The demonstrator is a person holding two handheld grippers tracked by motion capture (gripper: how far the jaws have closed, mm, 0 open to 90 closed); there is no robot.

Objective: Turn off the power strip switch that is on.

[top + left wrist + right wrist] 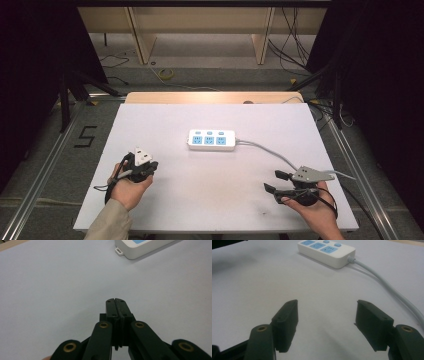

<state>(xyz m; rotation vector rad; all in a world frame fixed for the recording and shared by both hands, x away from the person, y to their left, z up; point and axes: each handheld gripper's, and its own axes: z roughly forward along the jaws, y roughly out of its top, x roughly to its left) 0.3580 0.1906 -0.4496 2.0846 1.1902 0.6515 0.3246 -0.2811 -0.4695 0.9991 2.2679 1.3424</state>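
Note:
A white power strip [211, 140] with blue sockets lies in the middle of the white table [165, 120]. Its grey cable [270, 150] runs off to the right. My left gripper [142, 162] rests at the table's left, held in a hand, short of the strip. In the left gripper view its jaws [115, 301] are pressed together with nothing between them, and a corner of the power strip [140, 247] lies ahead at the upper right. My right gripper [275, 181] sits at the table's right, jaws spread and pointing left. In the right gripper view it [327, 302] stands open over bare table, with the power strip [327, 251] and its cable [387, 287] beyond.
A wooden board edge [215, 96] borders the table's far side. Metal rails [45, 160] run along both sides on the grey floor, and dark curtains [30, 60] close in left and right. Loose cables [295, 45] lie on the floor behind.

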